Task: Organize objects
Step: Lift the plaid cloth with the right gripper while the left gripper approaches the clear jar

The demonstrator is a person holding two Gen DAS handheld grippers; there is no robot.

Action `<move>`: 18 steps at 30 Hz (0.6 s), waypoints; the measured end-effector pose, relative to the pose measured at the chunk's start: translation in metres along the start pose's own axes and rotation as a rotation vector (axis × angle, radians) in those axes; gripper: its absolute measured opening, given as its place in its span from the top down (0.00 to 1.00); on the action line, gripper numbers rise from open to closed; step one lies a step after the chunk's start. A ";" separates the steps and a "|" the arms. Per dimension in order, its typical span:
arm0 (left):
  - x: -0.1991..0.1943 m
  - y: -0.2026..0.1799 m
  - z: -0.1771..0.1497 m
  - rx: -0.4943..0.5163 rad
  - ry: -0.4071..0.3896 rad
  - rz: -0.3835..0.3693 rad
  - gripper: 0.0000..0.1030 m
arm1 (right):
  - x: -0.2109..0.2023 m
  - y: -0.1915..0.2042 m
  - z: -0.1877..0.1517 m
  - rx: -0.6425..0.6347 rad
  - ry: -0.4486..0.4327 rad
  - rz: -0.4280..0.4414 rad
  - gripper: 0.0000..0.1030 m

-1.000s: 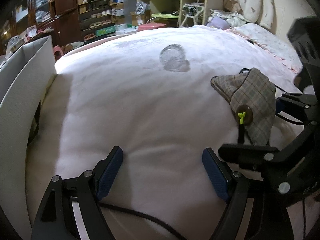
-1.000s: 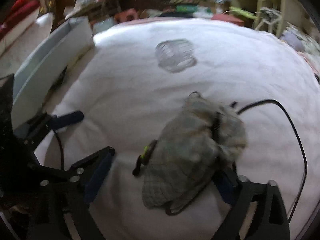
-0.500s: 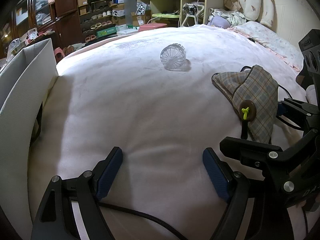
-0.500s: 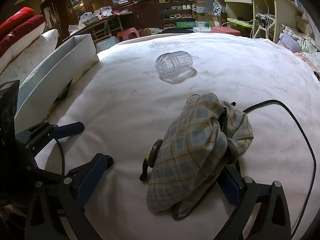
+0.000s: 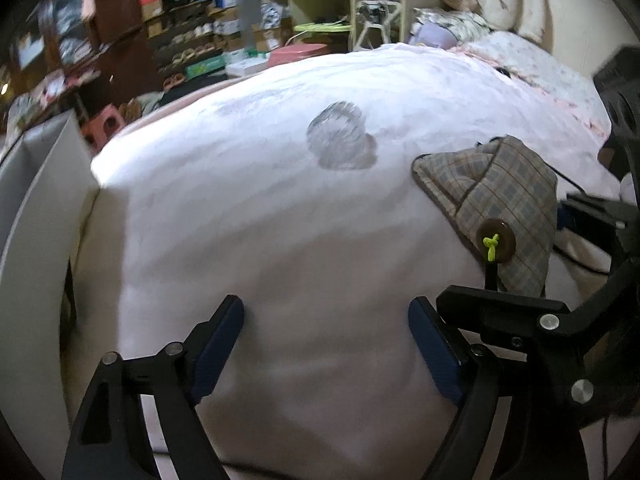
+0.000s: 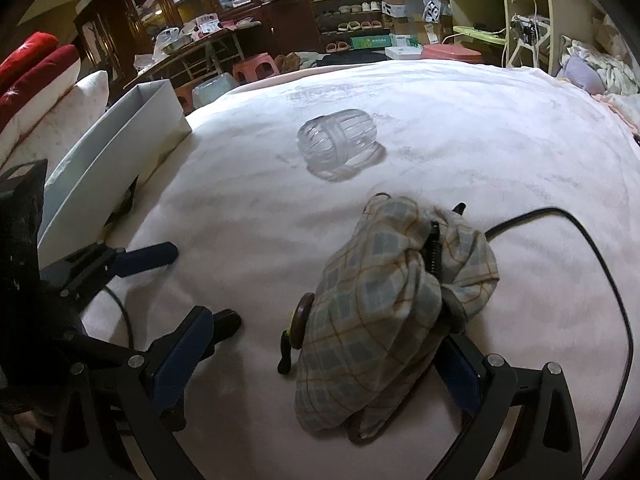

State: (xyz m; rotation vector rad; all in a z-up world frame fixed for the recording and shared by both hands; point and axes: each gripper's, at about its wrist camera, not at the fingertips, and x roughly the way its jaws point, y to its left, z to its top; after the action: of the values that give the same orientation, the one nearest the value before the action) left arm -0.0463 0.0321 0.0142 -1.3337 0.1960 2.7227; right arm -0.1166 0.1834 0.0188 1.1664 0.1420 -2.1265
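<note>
A plaid cloth pouch [image 6: 396, 308] with a brown button [image 5: 496, 240] lies on the pale pink bed cover [image 6: 480, 140]. My right gripper [image 6: 324, 356] is open, its fingers on either side of the pouch's near end. A clear ribbed plastic jar [image 6: 340, 144] lies on its side farther back; in the left wrist view the jar [image 5: 340, 140] is blurred. My left gripper [image 5: 324, 344] is open over bare cover, left of the pouch [image 5: 504, 208], with nothing between its fingers. The left gripper's fingers [image 6: 148, 258] show at the left of the right wrist view.
A white open box [image 6: 120, 152] stands at the bed's left edge, also the box [image 5: 32, 216] in the left wrist view. A black cable [image 6: 592, 264] loops on the cover right of the pouch. Shelves, stools and a desk [image 6: 500, 4] crowd the room beyond the bed.
The left wrist view has shifted and blurred, so the left gripper is moving a little. The right gripper has edged closer around the pouch. The pouch and jar lie where they were.
</note>
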 end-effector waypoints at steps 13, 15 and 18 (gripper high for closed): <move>0.007 0.017 0.062 -0.059 -0.075 0.016 0.23 | 0.002 -0.079 0.027 -0.091 0.020 -0.090 0.14; 0.013 0.024 0.075 -0.074 -0.077 0.017 0.23 | -0.002 -0.084 0.024 -0.057 0.006 -0.066 0.16; 0.027 0.026 0.093 -0.067 -0.070 0.026 0.23 | -0.005 -0.076 0.021 -0.077 -0.004 -0.062 0.29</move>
State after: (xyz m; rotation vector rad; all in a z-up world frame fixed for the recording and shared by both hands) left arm -0.1386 0.0220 0.0511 -1.2585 0.1179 2.8156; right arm -0.1773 0.2347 0.0179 1.1256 0.2595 -2.1578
